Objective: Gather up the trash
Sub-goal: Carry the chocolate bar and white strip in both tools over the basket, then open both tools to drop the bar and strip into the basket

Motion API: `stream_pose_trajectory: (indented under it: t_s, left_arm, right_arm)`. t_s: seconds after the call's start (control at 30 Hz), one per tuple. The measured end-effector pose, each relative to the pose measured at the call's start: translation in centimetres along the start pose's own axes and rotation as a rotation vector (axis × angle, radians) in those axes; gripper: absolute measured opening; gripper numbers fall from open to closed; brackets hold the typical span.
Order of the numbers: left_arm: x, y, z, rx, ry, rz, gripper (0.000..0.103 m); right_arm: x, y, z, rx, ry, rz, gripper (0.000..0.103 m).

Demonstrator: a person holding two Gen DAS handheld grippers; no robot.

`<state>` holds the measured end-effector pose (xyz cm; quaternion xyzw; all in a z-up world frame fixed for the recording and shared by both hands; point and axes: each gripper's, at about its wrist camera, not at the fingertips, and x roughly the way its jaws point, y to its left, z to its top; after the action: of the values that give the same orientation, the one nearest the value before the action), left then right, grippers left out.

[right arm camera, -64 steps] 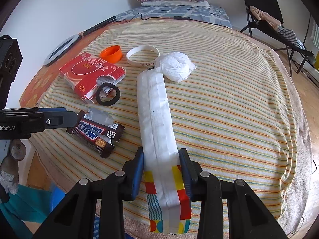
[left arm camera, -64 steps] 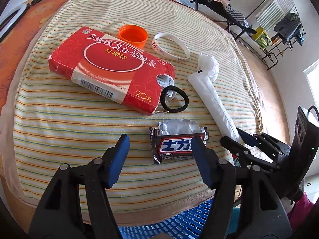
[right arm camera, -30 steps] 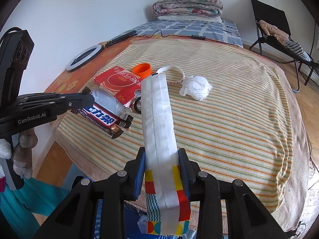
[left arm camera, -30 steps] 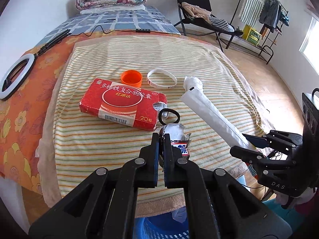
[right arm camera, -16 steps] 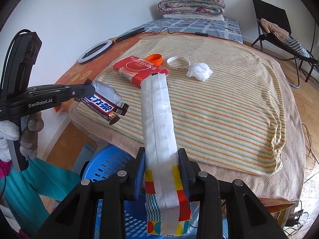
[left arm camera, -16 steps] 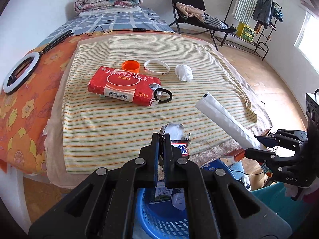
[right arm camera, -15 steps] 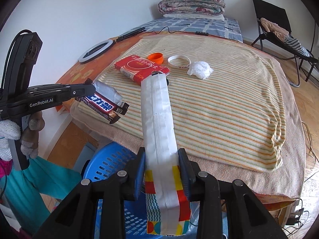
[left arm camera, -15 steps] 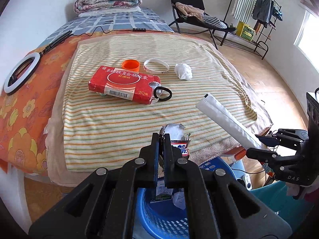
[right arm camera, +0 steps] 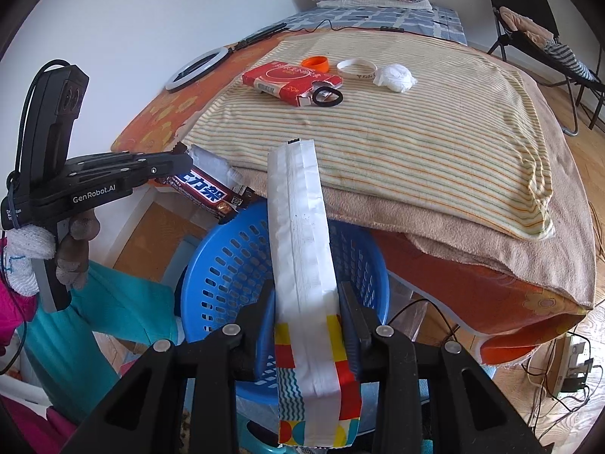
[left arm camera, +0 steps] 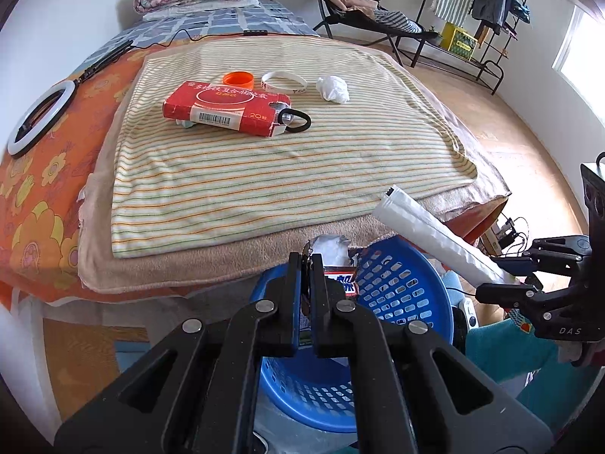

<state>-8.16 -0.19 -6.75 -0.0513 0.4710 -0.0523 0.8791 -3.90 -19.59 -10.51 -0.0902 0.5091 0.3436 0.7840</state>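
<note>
Left tool (left arm camera: 307, 261) clenched on a candy bar wrapper (right arm camera: 206, 192), its long axis running level over the near rim of the blue basket (right arm camera: 227, 261), right tool (right arm camera: 307, 304) grasping a long white packet (right arm camera: 298, 227), far end pointing toward the bed (right arm camera: 378, 140), above the basket

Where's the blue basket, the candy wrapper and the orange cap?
blue basket (right arm camera: 227, 261), right wrist view, inner wall.
candy wrapper (right arm camera: 206, 193), right wrist view, printed front.
orange cap (left arm camera: 237, 78), left wrist view, rim.
</note>
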Motion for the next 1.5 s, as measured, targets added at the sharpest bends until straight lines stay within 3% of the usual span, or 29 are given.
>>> stream_pose_trajectory:
  t_s: [0.57,1.03,1.07,1.13,1.17,1.2,1.33,1.4,1.5]
  left_arm:
    - [3.6,-1.5,-3.8,0.067,0.125,0.028,0.001]
    - [5.8,-2.8,-5.2,0.114,0.2,0.044,0.001]
    - [5.9,-2.8,-5.3,0.113,0.206,0.044,0.004]
    - [6.1,-2.8,-5.4,0.115,0.215,0.047,0.019]
    - [6.1,-2.8,-5.4,0.114,0.213,0.051,0.035]
    - [5.9,-2.7,-5.3,0.113,0.204,0.052,0.044]
    - [5.8,-2.7,-5.1,0.107,0.195,0.055,0.047]
    - [5.8,-2.6,-5.1,0.101,0.195,0.058,0.054]
    - [5.7,-2.5,-5.0,0.098,0.196,0.058,0.056]
  right_arm:
    - [4.0,0.1,-3.0,0.015,0.139,0.022,0.032]
    - [5.2,-1.0,-3.1,0.05,0.164,0.017,0.035]
    - [5.2,-1.0,-3.0,0.051,0.16,0.013,0.035]
    - [5.2,-1.0,-2.8,0.056,0.157,0.017,0.035]
    - [5.1,-1.0,-2.8,0.058,0.154,0.017,0.035]
    - [5.1,-1.0,-2.7,0.058,0.149,0.015,0.038]
    - [4.6,-0.8,-2.5,0.049,0.118,-0.016,0.062]
    - [4.5,-0.7,-2.3,0.044,0.111,-0.023,0.065]
    - [4.4,-0.5,-2.2,0.036,0.101,-0.035,0.072]
